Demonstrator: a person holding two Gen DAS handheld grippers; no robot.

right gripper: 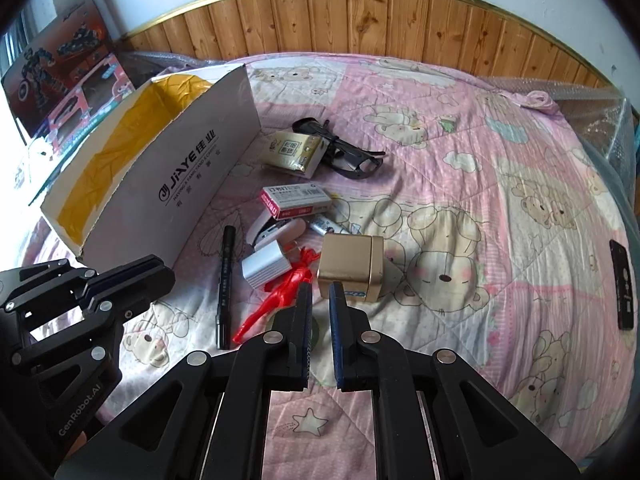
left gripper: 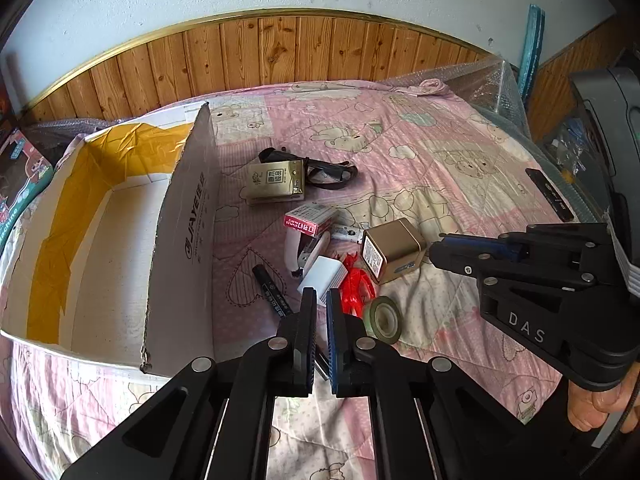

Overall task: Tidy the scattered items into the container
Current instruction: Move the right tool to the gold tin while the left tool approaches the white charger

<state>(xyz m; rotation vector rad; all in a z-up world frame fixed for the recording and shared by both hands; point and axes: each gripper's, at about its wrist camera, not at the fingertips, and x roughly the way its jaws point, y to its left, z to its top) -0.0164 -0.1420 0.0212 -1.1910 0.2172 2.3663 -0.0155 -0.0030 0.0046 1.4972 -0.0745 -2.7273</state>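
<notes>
A white cardboard box (left gripper: 100,220) (right gripper: 160,160), lined with yellow tape, lies open on the pink bedspread. To its right lie a gold tissue pack (left gripper: 276,182), black sunglasses (left gripper: 332,172), a red staples box (left gripper: 308,220), a white stapler (left gripper: 294,252), a white charger (left gripper: 322,274), a black marker (left gripper: 272,290), a red toy figure (left gripper: 354,284), a gold cube box (right gripper: 352,268) and a tape roll (left gripper: 384,320). My left gripper (left gripper: 320,294) hovers near the charger, shut and empty. My right gripper (right gripper: 320,288) is shut and empty just before the gold cube.
A black flat device (right gripper: 622,284) lies apart at the bed's right edge. Toy boxes (right gripper: 60,72) stand beyond the cardboard box on the left. Wood panelling (left gripper: 280,52) backs the bed and bubble wrap (left gripper: 492,88) covers its far right corner. A hand (left gripper: 600,404) holds the right gripper.
</notes>
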